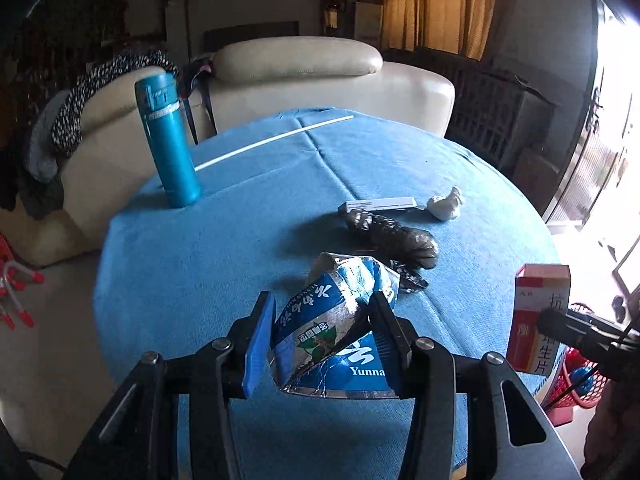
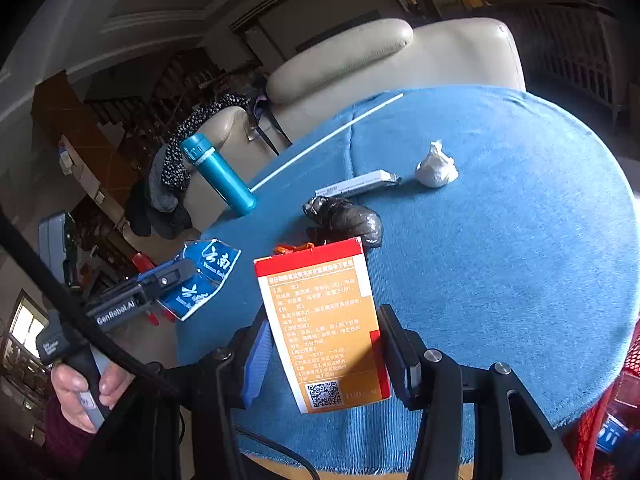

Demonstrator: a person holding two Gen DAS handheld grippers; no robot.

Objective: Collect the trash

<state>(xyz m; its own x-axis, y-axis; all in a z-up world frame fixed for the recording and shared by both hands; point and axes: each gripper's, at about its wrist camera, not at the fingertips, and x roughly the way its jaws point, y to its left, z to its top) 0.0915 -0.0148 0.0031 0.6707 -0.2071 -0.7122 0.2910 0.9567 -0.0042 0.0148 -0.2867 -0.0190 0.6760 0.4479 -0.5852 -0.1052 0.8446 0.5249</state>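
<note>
Both loads are lifted, ready for binning: left claw (image 1: 320,344) clamps the crumpled blue carton (image 1: 336,320), right claw (image 2: 324,356) grips the orange medicine box (image 2: 324,328). Beyond the box, black bag (image 2: 344,218), tissue wad (image 2: 436,168) await on the surface (image 2: 500,260).

home living room: sofa (image 1: 320,76), curtains (image 1: 436,4)

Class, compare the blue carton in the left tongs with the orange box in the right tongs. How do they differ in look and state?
The blue carton is crushed, creased and torn open at the top; the orange box keeps flat faces and square edges. The blue carton is blue and white with a green leaf picture; the orange box is orange with a red band and a QR code. Both are held off the blue tablecloth, one in each pair of tongs.
</note>
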